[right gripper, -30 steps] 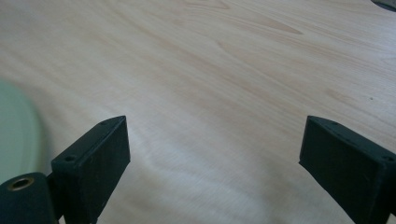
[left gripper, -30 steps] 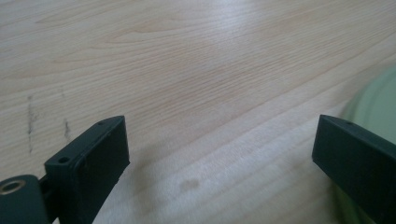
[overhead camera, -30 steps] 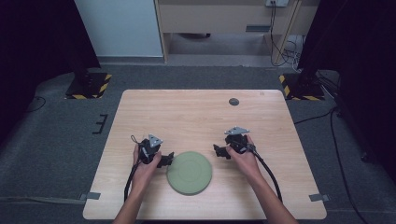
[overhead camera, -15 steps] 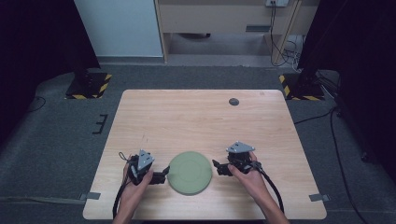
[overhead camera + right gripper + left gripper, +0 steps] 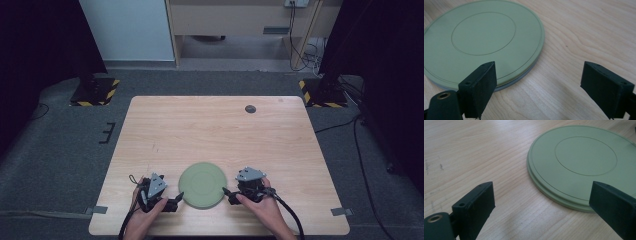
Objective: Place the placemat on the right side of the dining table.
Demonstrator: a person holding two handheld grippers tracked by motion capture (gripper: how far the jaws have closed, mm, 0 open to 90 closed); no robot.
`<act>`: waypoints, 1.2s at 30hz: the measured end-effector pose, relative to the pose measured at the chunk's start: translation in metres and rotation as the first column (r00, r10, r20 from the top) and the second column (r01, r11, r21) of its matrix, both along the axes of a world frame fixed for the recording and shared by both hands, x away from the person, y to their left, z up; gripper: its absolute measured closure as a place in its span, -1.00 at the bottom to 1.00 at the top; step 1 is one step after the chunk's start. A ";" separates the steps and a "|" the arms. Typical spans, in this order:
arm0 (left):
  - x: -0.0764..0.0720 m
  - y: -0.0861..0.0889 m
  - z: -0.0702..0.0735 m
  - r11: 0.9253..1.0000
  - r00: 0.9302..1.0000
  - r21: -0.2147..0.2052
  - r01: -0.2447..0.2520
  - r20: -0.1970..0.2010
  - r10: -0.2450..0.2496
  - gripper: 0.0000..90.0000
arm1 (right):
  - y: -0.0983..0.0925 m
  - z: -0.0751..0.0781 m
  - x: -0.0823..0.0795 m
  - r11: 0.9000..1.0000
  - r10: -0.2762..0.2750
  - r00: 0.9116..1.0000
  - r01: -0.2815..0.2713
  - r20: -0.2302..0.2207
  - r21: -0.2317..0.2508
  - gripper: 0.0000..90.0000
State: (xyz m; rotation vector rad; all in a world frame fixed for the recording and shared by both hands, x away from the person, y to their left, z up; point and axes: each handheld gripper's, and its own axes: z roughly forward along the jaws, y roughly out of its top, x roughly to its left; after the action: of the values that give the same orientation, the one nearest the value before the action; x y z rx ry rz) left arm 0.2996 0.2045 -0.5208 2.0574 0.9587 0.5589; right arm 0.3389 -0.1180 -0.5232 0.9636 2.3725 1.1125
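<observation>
- Flanking a green plate [image 5: 202,184] near the front edge of the wooden table [image 5: 200,125], the two hand-held grippers sit low over the wood, one at each side of the plate.
- The left gripper [image 5: 172,204] is at the plate's left in the high view, held by the person's left hand [image 5: 145,212]; its black jaws point toward the plate's rim and stand wide apart with nothing between them.
- In the left gripper view the plate [image 5: 584,162] lies ahead and to the right, upside down by the look of its raised ring, and the right-hand jaw overlaps its near rim in the picture; whether it touches the rim cannot be told.
- The right gripper [image 5: 227,196] is at the plate's right, held by the right hand [image 5: 260,205], with its cable trailing back off the table's front.
- Its jaws have just been closing a little, yet they are wide apart and grip nothing: in the right gripper view bare wood shows between them, and the plate [image 5: 481,42] lies ahead to the left, with its near rim behind the left-hand jaw.
- Farther back, the tabletop is plain light wood, with a small dark round disc [image 5: 250,108] near the far edge, well apart from the plate.
- Beyond the table lies grey carpet [image 5: 65,145], and two stands with yellow-black striped bases [image 5: 95,92] are at the far corners.
</observation>
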 end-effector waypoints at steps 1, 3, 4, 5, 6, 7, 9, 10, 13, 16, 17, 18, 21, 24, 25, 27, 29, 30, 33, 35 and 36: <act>-0.001 0.000 -0.001 1.000 1.000 0.006 0.008 -0.005 -0.007 -0.87 | 0.001 -0.002 0.000 1.000 -0.002 1.000 0.002 -0.002 -0.004 -0.69; -0.002 0.000 -0.005 1.000 1.000 0.006 0.019 -0.021 -0.019 -0.88 | 0.001 -0.004 -0.001 1.000 -0.010 1.000 0.010 -0.004 0.001 -0.68; -0.002 0.000 -0.006 1.000 0.999 0.007 0.016 -0.027 -0.016 -0.88 | 0.001 -0.004 -0.001 1.000 -0.011 1.000 0.011 -0.002 0.004 -0.68; -0.002 0.001 -0.006 1.000 0.999 0.003 0.010 -0.032 -0.010 -0.88 | 0.001 -0.004 -0.001 1.000 -0.013 1.000 0.013 -0.002 0.005 -0.68; -0.002 0.001 -0.006 1.000 0.999 -0.004 0.009 -0.032 -0.009 -0.88 | 0.001 -0.004 -0.001 1.000 -0.013 1.000 0.013 -0.005 0.005 -0.68; -0.003 0.000 -0.005 1.000 1.000 -0.005 0.008 -0.027 -0.009 -0.88 | 0.001 -0.004 -0.001 1.000 -0.014 1.000 0.014 -0.010 0.004 -0.68; -0.003 -0.002 -0.005 1.000 1.000 -0.003 0.007 -0.025 -0.007 -0.88 | 0.001 -0.004 -0.003 1.000 -0.012 1.000 0.012 -0.009 -0.006 -0.68; -0.003 -0.004 -0.006 1.000 1.000 -0.006 0.005 -0.025 -0.005 -0.88 | 0.001 -0.005 -0.003 1.000 -0.008 1.000 0.008 -0.013 -0.009 -0.68; -0.002 -0.007 -0.006 1.000 1.000 0.001 0.010 -0.025 -0.010 -0.87 | 0.001 -0.007 -0.006 1.000 -0.004 1.000 0.004 -0.014 -0.011 -0.68; 0.000 -0.011 -0.006 1.000 1.000 0.014 0.004 -0.023 -0.004 -0.87 | 0.001 -0.008 -0.006 1.000 -0.009 1.000 0.009 -0.012 -0.013 -0.69; 0.000 -0.012 -0.007 1.000 1.000 0.014 0.002 -0.021 -0.001 -0.86 | 0.001 -0.008 -0.006 1.000 -0.009 1.000 0.009 -0.011 -0.013 -0.70; 0.000 -0.013 -0.007 1.000 1.000 0.014 0.001 -0.020 -0.001 -0.86 | 0.001 -0.008 -0.006 1.000 -0.010 1.000 0.010 -0.011 -0.014 -0.71; 0.002 -0.016 -0.007 1.000 1.000 0.014 -0.002 -0.020 0.002 -0.86 | 0.000 -0.008 -0.003 1.000 -0.009 1.000 0.009 -0.016 -0.011 -0.77; 0.004 -0.019 -0.006 1.000 1.000 0.027 -0.004 -0.013 0.005 -0.88 | 0.000 -0.008 -0.002 1.000 -0.010 1.000 0.009 -0.021 -0.009 -0.78; 0.004 -0.020 -0.007 1.000 1.000 0.028 -0.005 -0.015 0.005 -0.86 | 0.000 -0.008 -0.001 1.000 -0.012 1.000 0.012 -0.023 -0.007 -0.78; 0.005 -0.022 -0.006 0.999 1.000 0.036 -0.008 -0.008 0.008 -0.88 | 0.000 -0.009 0.000 1.000 -0.022 0.999 0.022 -0.024 -0.009 -0.80; 0.006 -0.023 -0.006 0.999 1.000 0.042 -0.010 -0.003 0.010 -0.88 | 0.001 -0.009 -0.001 0.999 -0.030 0.999 0.030 -0.025 -0.010 -0.81; 0.005 -0.023 -0.005 0.999 1.000 0.044 -0.012 -0.002 0.012 -0.88 | 0.001 -0.009 0.000 0.999 -0.033 0.999 0.032 -0.025 -0.012 -0.81; 0.002 -0.015 -0.001 1.000 1.000 0.015 -0.026 0.001 0.026 -0.88 | 0.000 -0.008 -0.002 0.999 -0.036 0.999 0.036 -0.014 -0.018 -0.72; 0.001 -0.010 0.000 0.999 0.999 0.005 -0.043 -0.004 0.043 -0.88 | 0.000 -0.008 -0.002 0.999 -0.037 0.999 0.037 -0.017 -0.015 -0.73; 0.002 -0.007 -0.001 0.999 0.999 0.011 -0.046 -0.011 0.047 -0.88 | 0.000 -0.009 -0.003 0.999 -0.036 0.999 0.036 -0.024 -0.009 -0.72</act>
State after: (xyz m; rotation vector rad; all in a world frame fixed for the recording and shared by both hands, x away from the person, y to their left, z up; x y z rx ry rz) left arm 0.3013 0.1974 -0.5216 2.0543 1.0142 0.5790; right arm 0.3363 -0.1181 -0.5317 1.0184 2.3670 1.0822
